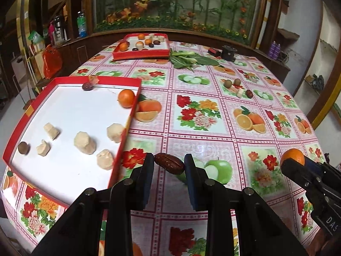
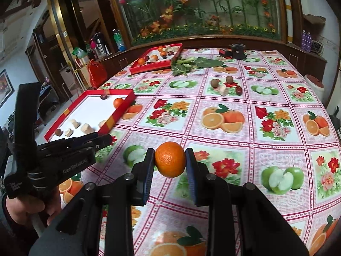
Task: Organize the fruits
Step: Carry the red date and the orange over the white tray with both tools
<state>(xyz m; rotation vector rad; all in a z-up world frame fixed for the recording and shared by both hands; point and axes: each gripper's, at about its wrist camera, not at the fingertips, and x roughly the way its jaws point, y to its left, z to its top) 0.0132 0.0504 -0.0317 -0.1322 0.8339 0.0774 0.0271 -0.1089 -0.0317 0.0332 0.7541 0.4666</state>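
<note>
Left wrist view: left gripper (image 1: 169, 166) clamped on a date (image 1: 169, 166), held above the cloth just right of the near tray (image 1: 125, 128). Right gripper (image 2: 170, 159) pinches an orange (image 2: 170, 159), clear of the table (image 2: 245, 143).

Near tray already holds pale chunks (image 1: 84, 143), an orange and dark fruit. My read: both items are headed for that tray. Lift the date over the red wall before releasing and drop it on bare white floor, away from the chunks. Set the orange low so it doesn't roll.

Mid table: kiwis (image 2: 221, 81), a chunk and a date are left loose. Far tray (image 2: 156, 64) is already stocked.
</note>
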